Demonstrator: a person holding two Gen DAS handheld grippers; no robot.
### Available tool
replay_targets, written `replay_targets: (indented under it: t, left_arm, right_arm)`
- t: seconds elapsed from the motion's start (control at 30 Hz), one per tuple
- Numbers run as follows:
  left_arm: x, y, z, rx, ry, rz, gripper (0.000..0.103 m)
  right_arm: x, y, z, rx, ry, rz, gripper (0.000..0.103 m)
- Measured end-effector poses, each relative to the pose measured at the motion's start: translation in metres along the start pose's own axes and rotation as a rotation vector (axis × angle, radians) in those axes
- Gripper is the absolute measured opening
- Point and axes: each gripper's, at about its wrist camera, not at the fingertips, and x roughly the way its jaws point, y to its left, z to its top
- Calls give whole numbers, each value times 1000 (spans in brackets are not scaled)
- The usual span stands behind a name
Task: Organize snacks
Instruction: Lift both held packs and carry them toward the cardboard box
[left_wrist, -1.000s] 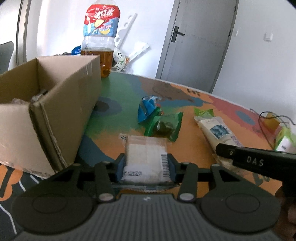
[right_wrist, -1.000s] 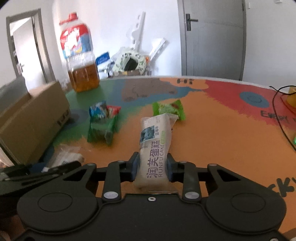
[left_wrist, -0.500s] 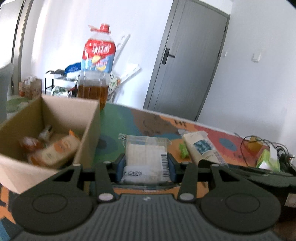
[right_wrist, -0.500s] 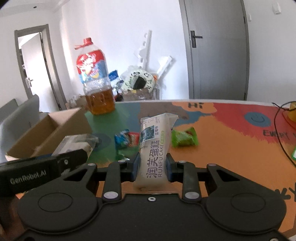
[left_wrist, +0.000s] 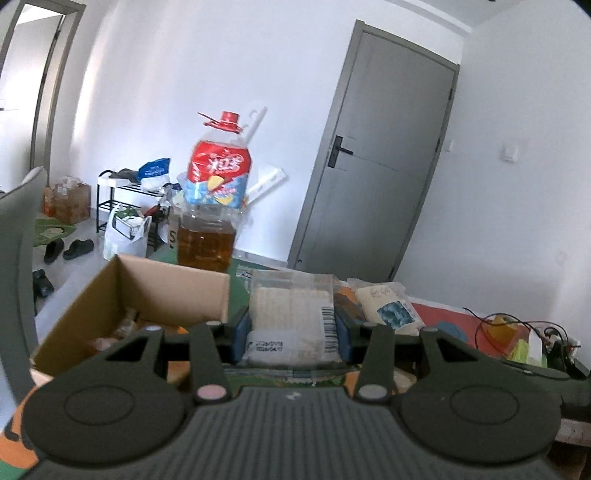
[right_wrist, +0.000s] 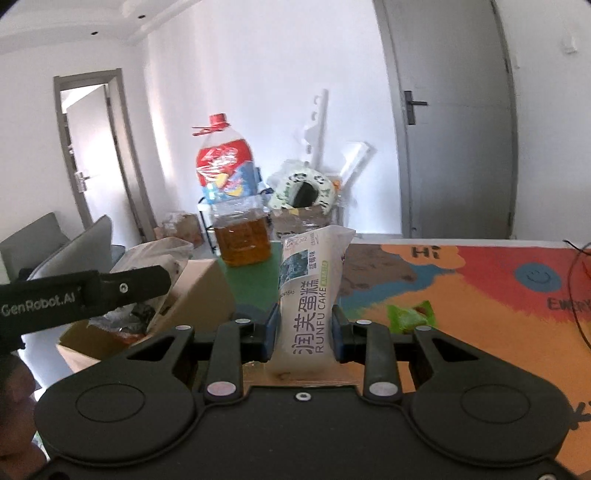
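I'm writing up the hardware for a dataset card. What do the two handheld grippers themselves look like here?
The left gripper and the right gripper match: black plastic bodies with two round discs, angled linkage arms with pale rivets, and blue finger pads. The left's body is ribbed in the middle. From the right wrist view, the left's side reads "GenRobot.AI" in white. No cables or sleeves show.

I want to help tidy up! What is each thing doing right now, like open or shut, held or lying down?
Left tool: shut on the clear packet of pale wafers.
Right tool: shut on the white Runfu Cake packet.
Brown cardboard box: open, snacks inside.
Big plastic oil bottle with red cap: upright, capped, partly full.
Green snack packet: lying on the table.
Grey door: shut.
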Motion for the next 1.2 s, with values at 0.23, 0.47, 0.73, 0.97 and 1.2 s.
replay_targets:
  t: [0.23,0.47,0.73,0.97,1.2]
  left_arm:
    - [-5,26,11,-3,-3,11,45]
    - [-11,56,20,-15,-6,27,45]
    - [-9,98,31,-59,-10,68,45]
    - [4,120,35,-83,9,84,45]
    - [27,130,35,-89,54,70,46]
  right_arm:
    - [6,24,2,-13,-5,41,30]
    - [12,48,2,-22,-7,59,30]
    - [22,77,11,-39,-15,88,30]
    - [41,99,17,-59,1,113,30]
    - [59,112,17,-59,26,120,30]
